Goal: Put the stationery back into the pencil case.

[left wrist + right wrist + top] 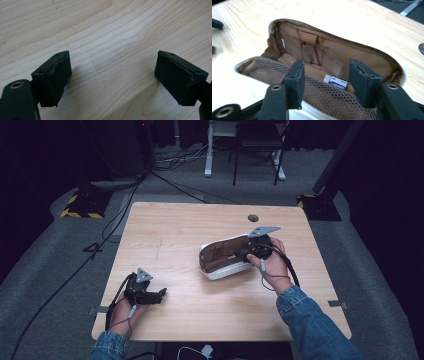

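Black jaws of the right gripper (325, 83) sit parted over the open pouch (225, 257), clamping nothing. Inside it's brown lining, a mesh pocket (322, 96) and what looks like a small eraser (336, 83). White shell, lying right of centre on the wooden desk (170, 230), plenty of bare wood around. Left gripper (112, 77) gapes wide near the front-left edge.

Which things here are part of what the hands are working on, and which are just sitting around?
In use:
- open white pouch with brown lining
- small blue-and-white eraser lying inside it
- right gripper, jaws apart over the pouch mouth

Idle or background:
- left gripper, open over bare table
- chair and floor cables beyond the table
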The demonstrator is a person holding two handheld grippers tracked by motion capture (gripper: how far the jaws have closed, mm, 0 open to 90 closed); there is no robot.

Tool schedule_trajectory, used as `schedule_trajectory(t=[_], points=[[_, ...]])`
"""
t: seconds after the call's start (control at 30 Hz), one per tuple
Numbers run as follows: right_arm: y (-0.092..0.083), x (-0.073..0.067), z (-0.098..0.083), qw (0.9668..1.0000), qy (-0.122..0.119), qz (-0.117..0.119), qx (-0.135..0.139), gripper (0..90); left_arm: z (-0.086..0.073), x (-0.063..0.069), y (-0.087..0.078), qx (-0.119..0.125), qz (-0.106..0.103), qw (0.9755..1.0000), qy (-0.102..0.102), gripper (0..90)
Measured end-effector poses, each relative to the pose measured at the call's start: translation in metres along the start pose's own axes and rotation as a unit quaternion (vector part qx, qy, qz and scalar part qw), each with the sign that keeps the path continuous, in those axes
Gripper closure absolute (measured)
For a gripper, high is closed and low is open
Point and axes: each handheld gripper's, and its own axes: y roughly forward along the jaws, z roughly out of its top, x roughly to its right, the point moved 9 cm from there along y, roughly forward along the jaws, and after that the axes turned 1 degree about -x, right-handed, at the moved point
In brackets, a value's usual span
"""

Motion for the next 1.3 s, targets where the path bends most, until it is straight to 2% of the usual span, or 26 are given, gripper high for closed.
schedule_trajectory(t=[0.2, 0.27, 0.3, 0.57, 0.77, 0.9, 1.07, 1.1, 1.27, 1.3], points=[[-0.025, -0.004, -0.002, 0.9996, 0.003, 0.004, 0.027, 40.4, 0.0, 0.0, 0.0, 0.0, 0.0, 1.0, 0.0, 14.5], [-0.029, -0.005, -0.003, 0.9996, 0.001, 0.004, 0.029, 39.6, 0.0, 0.0, 0.0, 0.0, 0.0, 1.0, 0.0, 14.5], [-0.038, -0.007, -0.005, 0.9993, -0.001, 0.004, 0.037, 38.0, 0.0, 0.0, 0.0, 0.0, 0.0, 1.0, 0.0, 14.5], [-0.06, -0.006, -0.017, 0.999, 0.0, -0.006, 0.044, 31.7, 0.0, 0.0, 0.0, 0.001, 0.001, 1.0, 0.002, 14.5], [-0.081, 0.0, -0.034, 0.9982, 0.008, -0.027, 0.053, 28.4, 0.0, 0.0, 0.0, 0.001, -0.001, 1.0, 0.0, 14.4], [-0.093, 0.004, -0.044, 0.9974, 0.021, -0.035, 0.059, 26.7, 0.001, 0.0, 0.001, 0.002, -0.002, 1.0, 0.001, 14.4], [-0.103, 0.007, -0.056, 0.9972, 0.024, -0.042, 0.057, 26.2, 0.002, -0.001, 0.001, -0.001, -0.001, 1.0, 0.002, 14.4], [-0.107, 0.008, -0.064, 0.9968, 0.031, -0.045, 0.058, 26.1, 0.002, -0.001, 0.001, 0.0, -0.001, 1.0, 0.002, 14.4], [-0.114, 0.01, -0.077, 0.996, 0.045, -0.054, 0.055, 24.7, 0.002, -0.001, 0.002, 0.001, -0.001, 1.0, 0.001, 14.4], [-0.117, 0.012, -0.085, 0.9951, 0.054, -0.06, 0.057, 24.5, 0.002, -0.001, 0.002, 0.0, 0.0, 1.0, 0.002, 14.4]])
